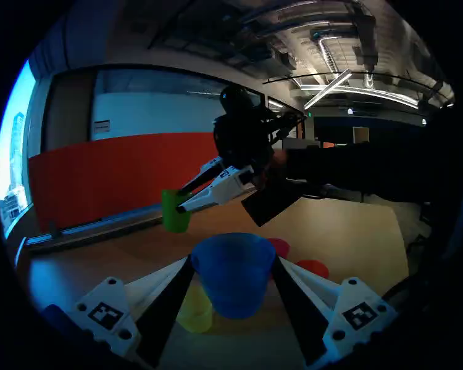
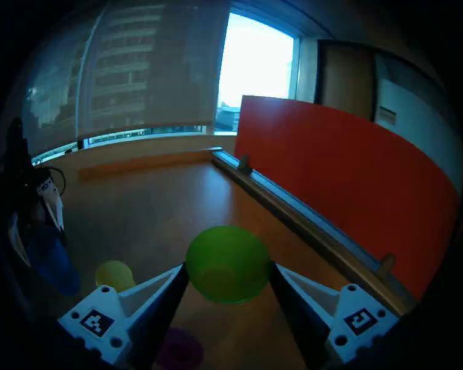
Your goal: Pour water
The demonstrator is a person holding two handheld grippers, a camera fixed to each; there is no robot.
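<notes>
At 6 o'clock in the left gripper view, the blue cup (image 1: 234, 283) is clamped upright between both fingers of the left gripper (image 1: 233, 265), with contact seen on each side. A yellow cup (image 1: 194, 313) is seen just beside it at 7 o'clock, on the wooden table (image 1: 349, 228). A pink cup (image 1: 281, 246) and an orange cup (image 1: 313, 268) are placed behind the blue cup toward 4 o'clock, near each other. At 10 o'clock from centre, the green cup (image 1: 175, 213) is gripped by the right gripper (image 1: 181, 200), which is held out by a person in dark clothing (image 1: 244, 132). A red partition (image 1: 108, 179) is seen behind it at 9 o'clock. In the right gripper view, the green cup (image 2: 228, 262) is pinched between both right fingers at 6 o'clock, and both fingers are pressed on its wall. The yellow cup (image 2: 114, 274) is seen at 8 o'clock, apart from the green cup. The blue cup (image 2: 54, 262) is seen at 9 o'clock near the edge, dim, well apart from the green cup. A purple cup (image 2: 182, 353) is partly covered by the finger at 7 o'clock. The partition (image 2: 355, 179) is at 3 o'clock and a bright window (image 2: 256, 68) at 12 o'clock. Water level cannot be told in any cup. Whether either held cup is lifted off the table cannot be told.
</notes>
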